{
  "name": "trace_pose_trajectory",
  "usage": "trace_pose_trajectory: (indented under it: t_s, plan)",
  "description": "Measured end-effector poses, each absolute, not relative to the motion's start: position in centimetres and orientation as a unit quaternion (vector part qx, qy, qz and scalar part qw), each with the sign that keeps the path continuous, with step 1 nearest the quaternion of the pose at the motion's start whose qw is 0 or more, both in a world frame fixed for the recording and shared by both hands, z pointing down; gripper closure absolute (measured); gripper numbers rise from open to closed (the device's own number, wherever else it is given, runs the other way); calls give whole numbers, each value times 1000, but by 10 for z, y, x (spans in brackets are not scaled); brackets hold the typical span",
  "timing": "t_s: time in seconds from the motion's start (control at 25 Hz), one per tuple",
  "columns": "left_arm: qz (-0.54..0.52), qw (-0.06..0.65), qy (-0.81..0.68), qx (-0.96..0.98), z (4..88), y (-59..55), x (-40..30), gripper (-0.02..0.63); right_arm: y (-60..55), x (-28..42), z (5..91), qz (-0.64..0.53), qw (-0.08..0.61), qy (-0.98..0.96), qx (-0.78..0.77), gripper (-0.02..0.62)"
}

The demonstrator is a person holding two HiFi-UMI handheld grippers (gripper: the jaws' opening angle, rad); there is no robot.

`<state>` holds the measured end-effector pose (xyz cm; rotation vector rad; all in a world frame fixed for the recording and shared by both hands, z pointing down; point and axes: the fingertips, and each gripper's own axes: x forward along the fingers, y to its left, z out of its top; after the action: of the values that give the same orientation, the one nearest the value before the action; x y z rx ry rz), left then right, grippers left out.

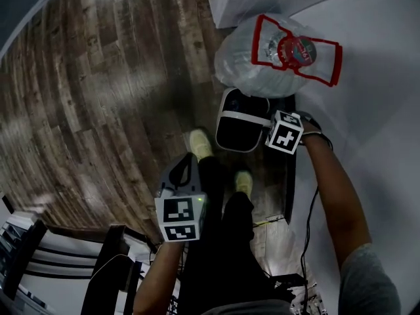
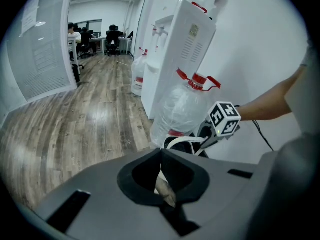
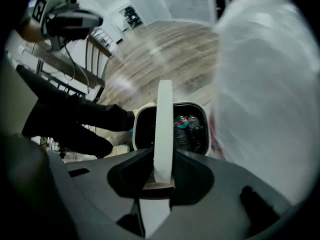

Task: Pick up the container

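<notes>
The container (image 1: 225, 120) is a small black bin with a white rim and a white strap handle (image 1: 244, 117), standing on the wood floor by my feet. My right gripper (image 1: 265, 123) reaches down to it and is shut on the handle. In the right gripper view the white handle (image 3: 163, 124) runs upright between the jaws of the right gripper (image 3: 163, 178), with the bin's rim (image 3: 137, 129) beyond and some rubbish inside. My left gripper (image 1: 184, 170) hangs to the left, apart from the bin. Its jaws, seen in the left gripper view (image 2: 162, 184), are shut with nothing held.
A big water bottle (image 1: 262, 67) in clear plastic with a red handle lies just behind the bin, against a white water dispenser (image 2: 180, 49) and wall. My shoes (image 1: 200, 143) stand beside the bin. A black-and-white rack (image 1: 59, 261) is at lower left.
</notes>
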<state>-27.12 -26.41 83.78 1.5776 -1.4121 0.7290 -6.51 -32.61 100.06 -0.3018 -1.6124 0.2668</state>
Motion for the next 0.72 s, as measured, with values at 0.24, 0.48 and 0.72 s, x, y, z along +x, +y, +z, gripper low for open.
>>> trace_pose_trajectory:
  t_s: [0.24, 0.48, 0.72]
  plan:
    - [296, 439, -570, 628, 834, -258, -280, 591, -293, -110, 1027, 85, 655, -743, -103, 541]
    - [293, 438, -577, 624, 832, -257, -291, 591, -243, -124, 1013, 228, 613, -735, -180, 569]
    - [292, 435, -569, 634, 820, -259, -287, 591, -216, -127, 992, 382, 581, -696, -178, 569]
